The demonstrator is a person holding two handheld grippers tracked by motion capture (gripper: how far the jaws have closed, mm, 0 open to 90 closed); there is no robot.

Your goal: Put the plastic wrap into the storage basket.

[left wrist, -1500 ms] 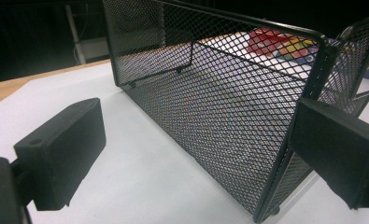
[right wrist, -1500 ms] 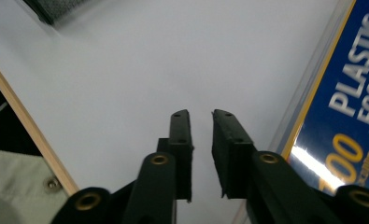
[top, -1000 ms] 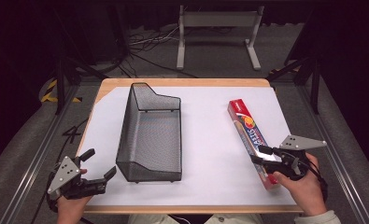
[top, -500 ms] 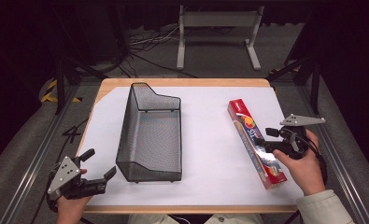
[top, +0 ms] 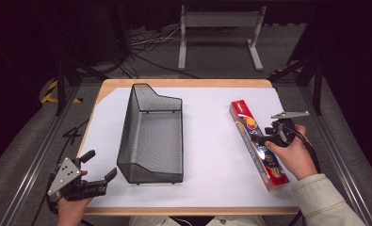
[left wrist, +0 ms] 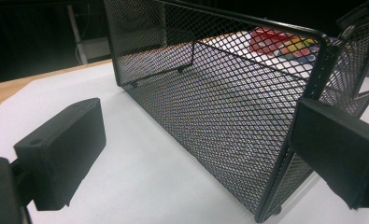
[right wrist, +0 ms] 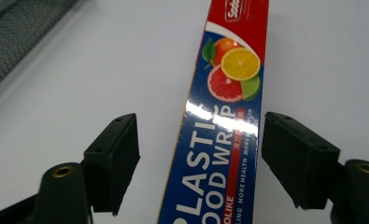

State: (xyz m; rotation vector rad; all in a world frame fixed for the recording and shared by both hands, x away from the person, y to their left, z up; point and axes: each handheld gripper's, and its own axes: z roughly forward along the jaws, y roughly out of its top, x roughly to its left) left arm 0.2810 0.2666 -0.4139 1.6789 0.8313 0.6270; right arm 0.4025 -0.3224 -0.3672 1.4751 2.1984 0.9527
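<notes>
- On the right side of the tabletop [top: 212, 141] lies a long box of plastic wrap [top: 256, 141], flat on the white sheet, with one end pointing away from the person.
- The right gripper [top: 268, 137] sits over the middle of the box. Its jaws have just been opening, and now they stand wide apart, one on each side of the box (the pads do not press on it).
- In the right gripper view, the box [right wrist: 224, 126] shows pictures of orange and lemon slices, and it runs up between the two black jaws.
- Near the front left corner of the tabletop, the left gripper [top: 96, 172] rests low, with its jaws apart and nothing between them.
- A black wire basket [top: 150, 136] stands in the middle-left of the tabletop, just beside the left gripper and well apart from the box.
- In the left gripper view, the basket's mesh wall [left wrist: 229, 107] is close in front of the jaws.
</notes>
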